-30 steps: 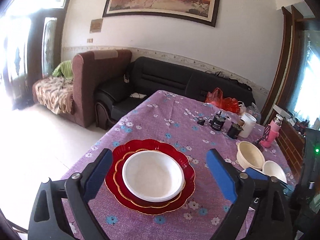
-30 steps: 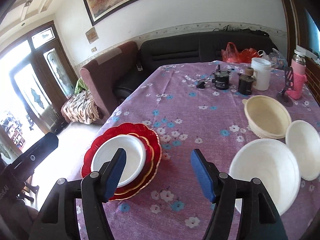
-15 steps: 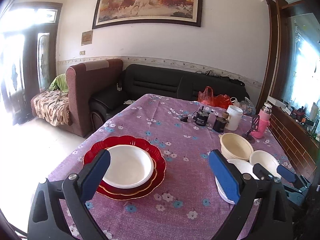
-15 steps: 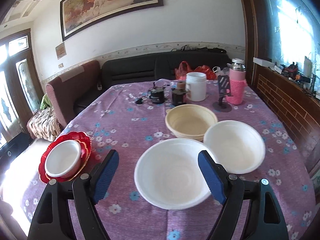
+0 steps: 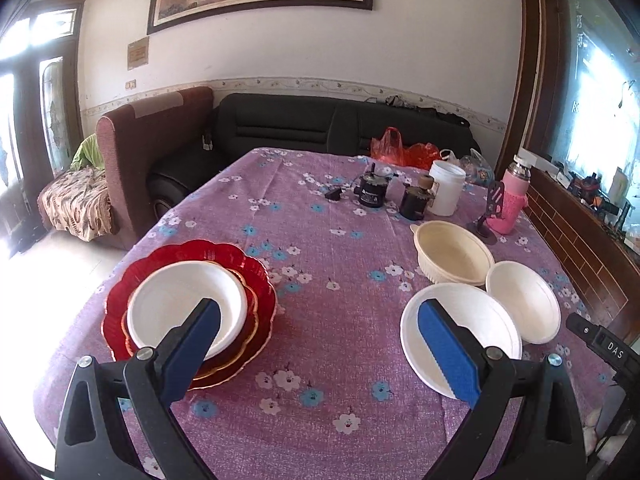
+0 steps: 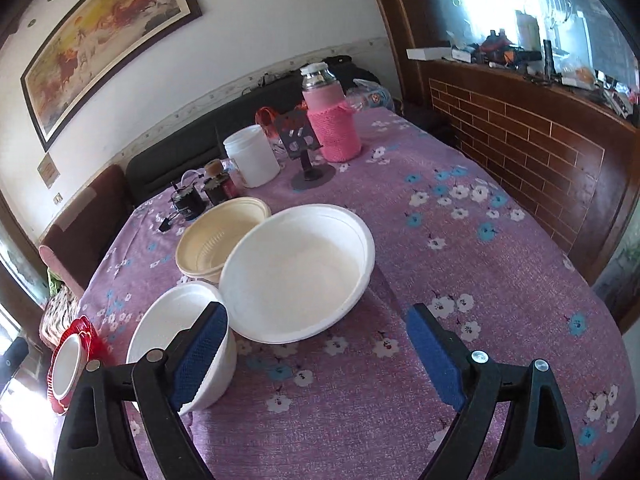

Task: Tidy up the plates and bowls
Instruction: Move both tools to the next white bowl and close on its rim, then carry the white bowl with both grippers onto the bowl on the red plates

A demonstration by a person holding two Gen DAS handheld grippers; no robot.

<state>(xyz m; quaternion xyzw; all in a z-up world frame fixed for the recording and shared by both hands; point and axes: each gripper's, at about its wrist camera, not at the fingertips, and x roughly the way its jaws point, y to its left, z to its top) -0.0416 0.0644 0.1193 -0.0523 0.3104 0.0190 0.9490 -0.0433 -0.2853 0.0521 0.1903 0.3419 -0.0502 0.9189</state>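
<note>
Three loose bowls wait on the purple cloth.
Right gripper (image 6: 316,344), fingers wide and empty, nears the white bowl (image 6: 298,272); left gripper (image 5: 320,354) also wide, red plates (image 5: 188,300) stacked. Next: pinch its rim.

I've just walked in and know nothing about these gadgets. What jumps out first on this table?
The red scalloped plates, stacked at the table's left edge with a white bowl on top, stand out against the purple flowered tablecloth. To the right cluster three loose bowls: a cream bowl and two white ones. A pink-sleeved flask stands beyond them. Both blue-padded grippers, left gripper and right gripper, hang open, holding nothing.
</note>
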